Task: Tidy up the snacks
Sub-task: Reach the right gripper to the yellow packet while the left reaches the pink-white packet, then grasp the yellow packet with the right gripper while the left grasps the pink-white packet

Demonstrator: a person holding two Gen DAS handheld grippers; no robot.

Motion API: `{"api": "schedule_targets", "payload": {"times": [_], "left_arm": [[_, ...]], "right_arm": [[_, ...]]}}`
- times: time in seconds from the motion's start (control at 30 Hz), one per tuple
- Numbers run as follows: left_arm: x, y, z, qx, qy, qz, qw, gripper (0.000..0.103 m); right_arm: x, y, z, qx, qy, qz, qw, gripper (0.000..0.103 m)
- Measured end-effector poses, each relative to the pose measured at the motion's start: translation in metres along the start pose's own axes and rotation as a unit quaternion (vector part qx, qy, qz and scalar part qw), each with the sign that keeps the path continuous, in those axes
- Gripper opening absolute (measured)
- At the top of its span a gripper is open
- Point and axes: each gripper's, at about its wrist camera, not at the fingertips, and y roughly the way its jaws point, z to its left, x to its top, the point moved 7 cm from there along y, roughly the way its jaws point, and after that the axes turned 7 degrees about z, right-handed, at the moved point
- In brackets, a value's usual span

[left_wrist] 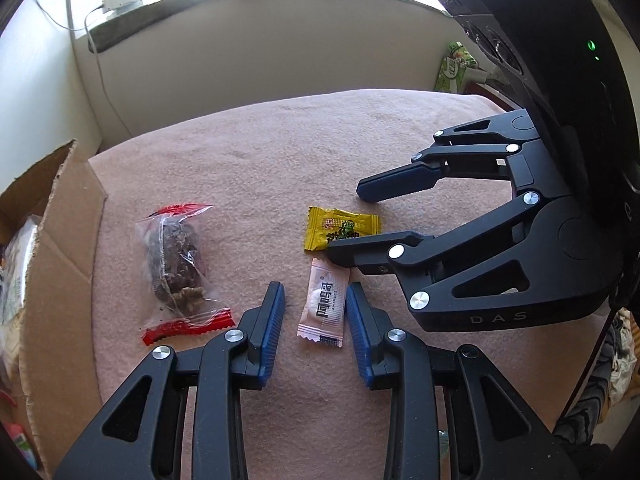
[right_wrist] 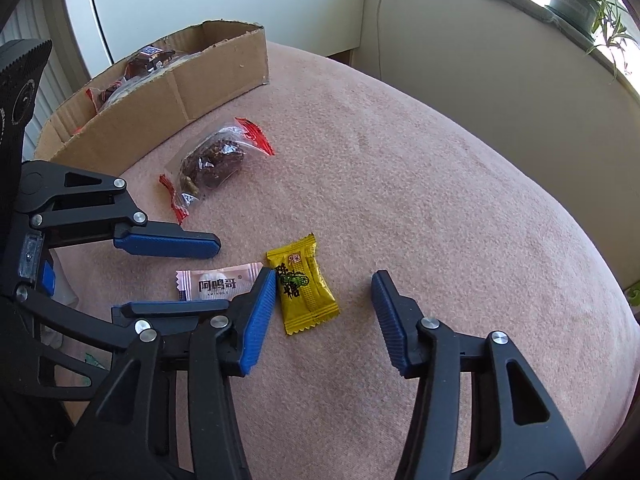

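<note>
Two tongs (left_wrist: 315,300) (right_wrist: 324,292), three snack packets (left_wrist: 323,308)

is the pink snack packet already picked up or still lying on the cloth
Still lying flat. The pink packet rests on the cloth between the left gripper fingers, with visible gaps on both sides.

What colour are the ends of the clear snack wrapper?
Red, on the clear snack wrapper; clearest in the right wrist view.

Pink sachet (left_wrist: 323,305), yellow candy (left_wrist: 342,229), clear date-walnut pack (left_wrist: 178,270), flat on pink cloth.
</note>
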Motion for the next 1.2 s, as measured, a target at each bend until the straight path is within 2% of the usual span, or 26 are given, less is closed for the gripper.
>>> {"api": "schedule_targets", "payload": {"times": [0.13,0.17,0.3,0.53,0.67,1.2], "left_arm": [[0.004,0.002,-0.005,0.006,0.007,-0.001,1.0000,0.030],[0.005,0.003,-0.006,0.008,0.009,-0.001,0.9999,0.030],[0.008,0.006,-0.013,0.013,0.013,-0.003,0.9998,0.018],[0.009,0.008,-0.011,0.014,0.015,-0.007,0.9998,0.018],[0.005,0.003,-0.010,0.013,0.011,-0.013,0.9998,0.018],[-0.018,-0.037,0.003,0.012,-0.009,-0.059,0.9981,0.018]], "right_arm": [[0.001,0.000,0.000,0.002,0.001,0.000,1.000,0.043],[0.001,0.000,0.000,0.003,0.001,0.000,1.000,0.038],[0.001,0.000,-0.001,0.000,0.003,0.001,1.000,0.029],[-0.003,-0.003,-0.005,0.001,0.024,-0.003,1.000,0.022],[-0.005,-0.005,-0.005,0.004,0.035,-0.007,0.999,0.011],[-0.010,-0.025,-0.003,-0.001,0.066,-0.026,0.997,0.011]]}}
